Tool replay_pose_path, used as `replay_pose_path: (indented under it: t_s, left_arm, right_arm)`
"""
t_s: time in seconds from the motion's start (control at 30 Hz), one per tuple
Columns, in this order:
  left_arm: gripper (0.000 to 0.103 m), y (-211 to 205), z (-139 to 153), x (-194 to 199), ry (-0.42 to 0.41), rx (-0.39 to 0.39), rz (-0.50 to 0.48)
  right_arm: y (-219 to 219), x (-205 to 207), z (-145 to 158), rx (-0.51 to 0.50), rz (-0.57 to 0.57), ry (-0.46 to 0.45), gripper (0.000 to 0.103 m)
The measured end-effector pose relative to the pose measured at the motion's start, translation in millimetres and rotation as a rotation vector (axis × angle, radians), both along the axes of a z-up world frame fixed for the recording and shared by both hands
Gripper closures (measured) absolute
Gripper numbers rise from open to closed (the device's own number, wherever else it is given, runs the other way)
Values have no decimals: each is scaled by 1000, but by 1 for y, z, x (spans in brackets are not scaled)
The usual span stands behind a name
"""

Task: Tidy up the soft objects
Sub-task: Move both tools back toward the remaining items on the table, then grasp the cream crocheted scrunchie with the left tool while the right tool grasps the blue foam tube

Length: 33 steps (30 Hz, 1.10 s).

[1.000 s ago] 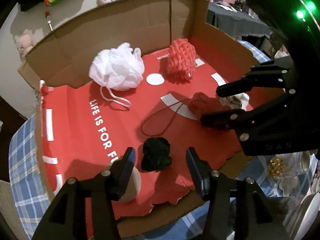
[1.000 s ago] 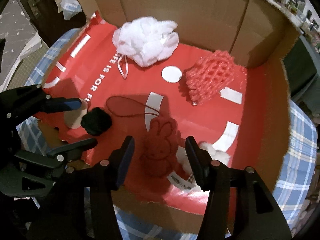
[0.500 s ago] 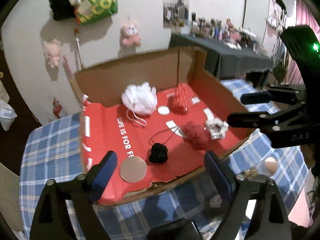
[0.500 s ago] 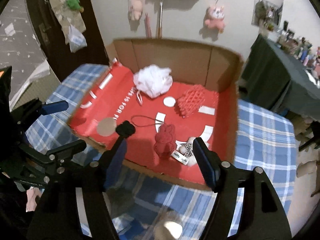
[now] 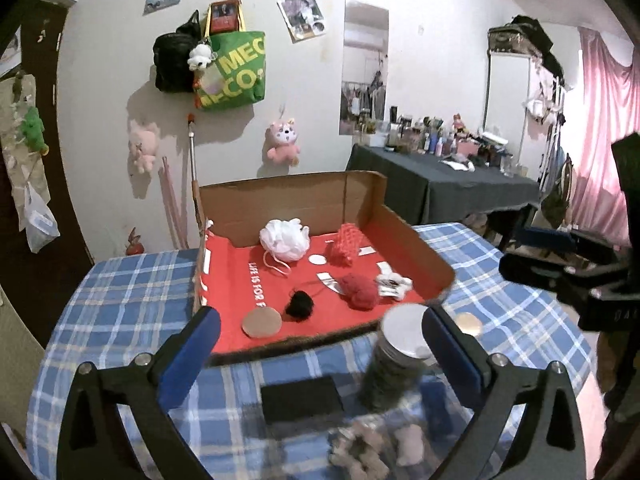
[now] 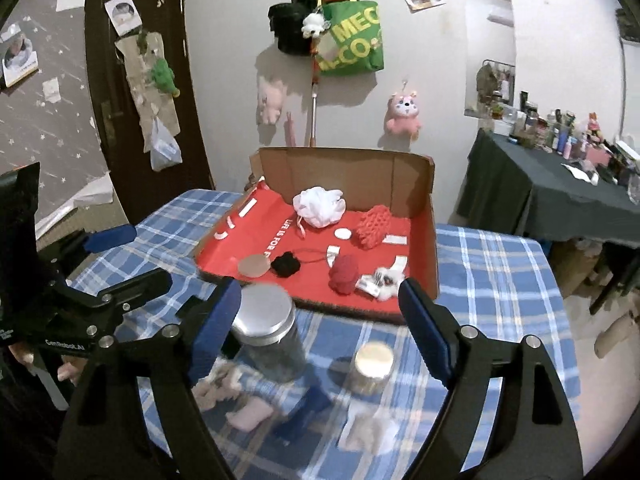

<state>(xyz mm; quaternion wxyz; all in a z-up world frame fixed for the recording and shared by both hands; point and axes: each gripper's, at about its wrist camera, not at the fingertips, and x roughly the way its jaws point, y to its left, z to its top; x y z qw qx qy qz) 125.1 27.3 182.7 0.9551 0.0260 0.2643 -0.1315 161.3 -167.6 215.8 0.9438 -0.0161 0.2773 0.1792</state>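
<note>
Both tongs, left [image 5: 320, 340] and right [image 6: 320, 312], have pulled back from the box [image 6: 430, 216] and their jaws have just been opening; both now stand wide and hold nothing. Soft toys [image 6: 343, 274] lie inside the box. Risk: the jar [image 6: 268, 332] near the jaws could tip. Blurred items on the desk [image 6: 492, 264] are possibly plush.

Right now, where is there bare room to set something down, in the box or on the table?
Box: the red floor left of the white pouf, along the lettering. Table: bare plaid right of the box. Crowded: near edge, around the jars.
</note>
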Motion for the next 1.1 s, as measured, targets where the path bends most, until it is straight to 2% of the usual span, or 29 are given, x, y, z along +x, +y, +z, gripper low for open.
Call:
replay_pose_path:
  t_s: [0.17, 0.5, 0.7, 0.87, 1.1]
  left_arm:
    - [0, -4, -10, -35, -29, -34, 6]
    - [0, -6, -43, -72, -50, -21, 80]
    - [0, -8, -81, -67, 34, -12, 71]
    - [3, -10, -117, -57, 122, 0, 64]
    - [12, -9, -141, -47, 196, -10, 57]
  right_arm:
    - [-2, -27, -22, 27, -28, -7, 22]
    - [1, -42, -84, 21, -92, 23, 22]
    - [11, -32, -128, 15, -91, 94, 22]
    - [16, -26, -147, 2, -92, 120, 22]
    - [20, -18, -163, -9, -76, 170, 40]
